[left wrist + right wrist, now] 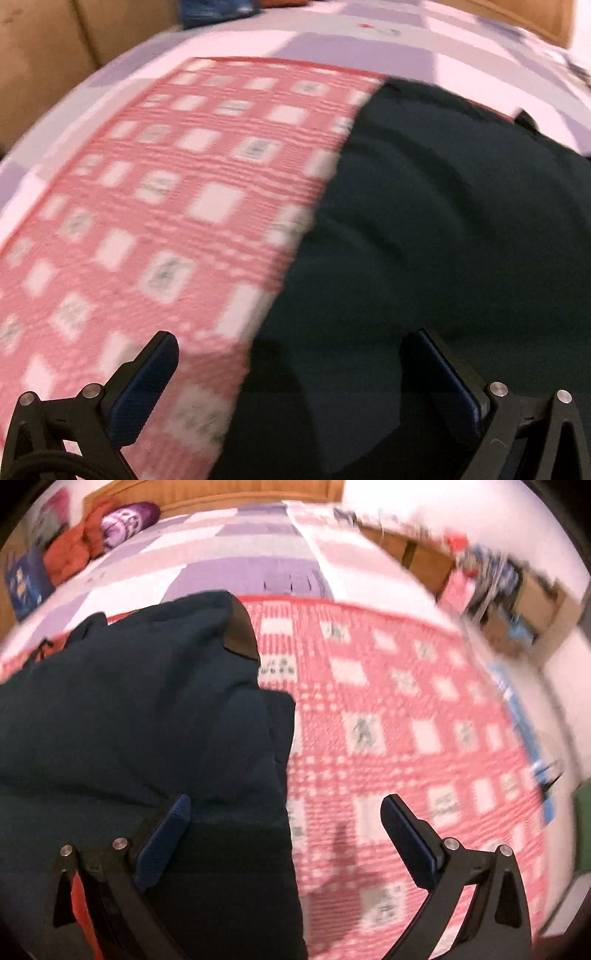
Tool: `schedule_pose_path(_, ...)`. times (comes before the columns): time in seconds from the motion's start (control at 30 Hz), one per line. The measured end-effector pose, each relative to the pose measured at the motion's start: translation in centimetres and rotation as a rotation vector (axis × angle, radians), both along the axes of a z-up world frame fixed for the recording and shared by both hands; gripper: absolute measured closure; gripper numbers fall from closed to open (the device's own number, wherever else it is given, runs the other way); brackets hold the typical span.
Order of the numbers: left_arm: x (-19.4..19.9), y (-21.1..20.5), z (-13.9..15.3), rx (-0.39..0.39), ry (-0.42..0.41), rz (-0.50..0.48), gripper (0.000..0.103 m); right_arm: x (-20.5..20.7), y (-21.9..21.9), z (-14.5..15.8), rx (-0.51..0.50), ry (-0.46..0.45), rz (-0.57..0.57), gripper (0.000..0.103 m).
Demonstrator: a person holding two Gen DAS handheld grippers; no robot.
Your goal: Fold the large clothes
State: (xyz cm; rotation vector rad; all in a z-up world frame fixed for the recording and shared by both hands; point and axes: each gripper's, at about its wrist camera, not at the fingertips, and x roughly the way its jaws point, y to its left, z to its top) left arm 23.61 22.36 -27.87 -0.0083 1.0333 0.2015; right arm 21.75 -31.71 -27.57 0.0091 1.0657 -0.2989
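Dark navy garment of thick soft cloth (424, 221), lying bunched and partly folded on a pink-and-white checked woven blanket (166, 184), filling the left wrist view from 12 o'clock round to 6 o'clock on the right side. Spreading under both, a lilac-and-white patchwork bed cover (351, 51), showing at 12 o'clock. Left gripper (291, 354) hanging above the garment's edge with its blue-padded fingers (147, 387) spread wide and pinching nothing, one finger over the blanket at 7 o'clock, the other over the dark cloth at 5 o'clock. Whether touching the cloth or just above it, impossible to tell through the blur. In the right wrist view, the same garment (129, 709) heaping from 9 o'clock down to 6 o'clock, a brown lining patch (242, 635) showing at its top fold near 11 o'clock. Right gripper (288, 812) likewise spread apart and gripping nothing, straddling the garment's right edge: one finger over the navy cloth at 7 o'clock, the other over the checked blanket (406, 720) at 5 o'clock. Far off at 10 o'clock, an orange bundle of fabric (74, 550) beside a purple printed cushion (127, 518) sitting at the bed's far end.
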Motion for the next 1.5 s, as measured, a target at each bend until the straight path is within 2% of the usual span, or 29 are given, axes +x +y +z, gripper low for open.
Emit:
schedule_pose_path(0.03,-1.0,-0.8,0.9,-0.005,-0.034,-0.036,0.0,-0.5,1.4,1.1,-0.048,-0.032,0.016,0.0)
schedule_pose_path(0.07,-2.1,-2.6,2.1,-0.018,-0.08,-0.103,0.0,-0.8,2.0,1.8,-0.037,-0.064,0.042,0.0)
schedule_pose_path(0.13,-5.0,-7.4,3.9,-0.037,-0.154,-0.251,0.0,-2.9,6.0,3.9,0.017,-0.153,0.128,0.0)
schedule_pose_path(0.2,-7.7,-11.4,4.6,-0.075,-0.181,-0.363,0.0,-4.8,10.8,4.4,0.062,-0.172,0.25,0.0)
schedule_pose_path(0.3,-10.3,-16.5,3.2,-0.133,-0.132,-0.468,0.0,-7.5,18.0,3.3,0.092,-0.128,0.425,0.0)
schedule_pose_path(0.33,-11.0,-17.7,2.0,-0.128,-0.099,-0.469,0.003,-8.3,19.6,2.7,0.094,-0.107,0.463,0.0)
schedule_pose_path(0.4,-11.5,-17.6,0.3,-0.123,-0.064,-0.464,0.0,-9.6,20.7,1.4,0.027,-0.092,0.481,0.0)
schedule_pose_path(0.47,-11.8,-15.4,-1.4,-0.111,-0.047,-0.429,0.0,-10.4,19.0,0.2,0.008,-0.077,0.478,0.0)
schedule_pose_path(0.53,-11.3,-12.1,-1.9,-0.063,-0.044,-0.355,0.0,-10.6,14.6,-0.8,-0.024,-0.053,0.393,0.0)
schedule_pose_path(0.6,-10.6,-8.7,-2.1,-0.014,-0.031,-0.276,0.0,-11.0,9.5,-0.9,-0.015,-0.067,0.307,0.0)
schedule_pose_path(0.67,-9.9,-5.5,-2.2,0.012,-0.014,-0.21,0.0,-11.1,5.3,-1.0,-0.015,-0.039,0.214,0.0)
schedule_pose_path(0.77,-9.5,-4.3,-1.7,0.022,0.014,-0.209,0.0,-12.0,-0.5,-1.0,0.091,0.012,0.093,0.0)
schedule_pose_path(0.83,-9.0,-5.1,-0.3,0.057,-0.01,-0.213,0.0,-13.1,-0.9,0.1,0.045,0.01,0.091,0.0)
schedule_pose_path(0.87,-8.8,-6.0,0.8,0.02,-0.044,-0.235,0.0,-13.1,-0.4,1.0,0.019,-0.003,0.096,0.0)
schedule_pose_path(0.93,-7.8,-7.9,2.3,-0.033,-0.086,-0.284,0.0,-12.2,1.0,2.7,0.038,-0.065,0.136,0.0)
schedule_pose_path(1.0,-5.9,-10.9,3.1,-0.058,-0.093,-0.345,0.0,-9.4,3.4,4.0,0.07,-0.11,0.182,0.0)
schedule_pose_path(1.07,-2.6,-15.1,3.3,-0.122,-0.075,-0.384,0.0,-5.6,5.9,4.3,0.127,-0.102,0.215,0.0)
schedule_pose_path(1.17,1.5,-19.0,2.4,-0.193,-0.04,-0.383,0.0,0.0,9.6,4.4,0.264,-0.084,0.223,0.0)
schedule_pose_path(1.2,2.6,-19.9,2.1,-0.18,-0.031,-0.375,0.0,1.0,10.8,4.3,0.272,-0.076,0.226,0.0)
schedule_pose_path(1.23,3.6,-20.4,1.6,-0.136,-0.028,-0.357,0.003,3.2,12.4,4.2,0.243,-0.054,0.24,0.0)
schedule_pose_path(1.27,5.2,-20.5,1.0,-0.089,-0.022,-0.329,0.0,4.3,14.3,3.8,0.203,-0.037,0.263,0.0)
schedule_pose_path(1.3,6.6,-20.1,0.6,-0.106,-0.021,-0.324,0.0,5.2,15.5,3.6,0.16,-0.027,0.283,0.0)
schedule_pose_path(1.37,8.7,-19.6,0.1,-0.117,-0.007,-0.308,0.0,6.8,16.1,2.5,0.135,-0.007,0.307,0.0)
schedule_pose_path(1.43,10.2,-19.1,-0.5,-0.074,0.007,-0.303,0.0,9.2,15.5,1.0,0.118,0.053,0.35,0.0)
schedule_pose_path(1.5,11.1,-18.5,-1.1,-0.05,0.023,-0.321,0.0,11.8,14.0,-0.4,0.076,0.074,0.362,0.0)
